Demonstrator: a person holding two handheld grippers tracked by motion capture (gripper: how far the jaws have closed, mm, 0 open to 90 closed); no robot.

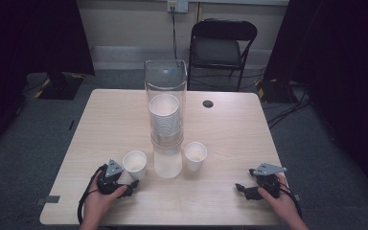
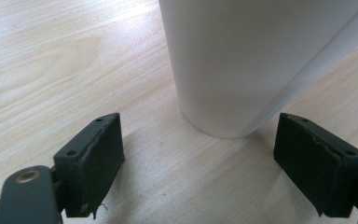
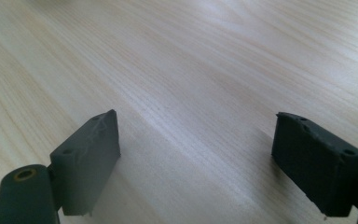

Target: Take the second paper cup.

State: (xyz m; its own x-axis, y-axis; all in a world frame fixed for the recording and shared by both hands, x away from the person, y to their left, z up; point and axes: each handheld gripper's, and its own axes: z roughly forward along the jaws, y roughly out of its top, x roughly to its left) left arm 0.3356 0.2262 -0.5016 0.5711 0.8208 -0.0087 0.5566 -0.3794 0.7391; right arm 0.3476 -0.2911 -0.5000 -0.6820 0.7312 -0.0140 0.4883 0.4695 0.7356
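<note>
The white paper cup (image 1: 135,163) nearest the left gripper (image 1: 130,187) stands upright and open-mouthed near the table's near-left edge, just left of the clear dispenser tube (image 1: 166,86). In the left gripper view this cup (image 2: 242,65) looms as a plain, smooth white wall tapering down to its base on the wood; its rim is cut off by the top of the frame, and a second pale surface overlaps its right side, too close to identify. The left gripper (image 2: 200,163) has its jaws spread wide, the cup just beyond them and not touched. Inside the tube sits a stack of white cups (image 1: 164,120), their ribbed rims blurring together so they cannot be counted. A 2nd loose paper cup (image 1: 195,155) stands right of the tube. The right gripper (image 1: 242,188), well apart at the near right, rests over bare light wooden table (image 1: 230,129), jaws also wide with nothing between them (image 3: 196,163). A folding chair (image 1: 223,48) stands beyond the far edge.
</note>
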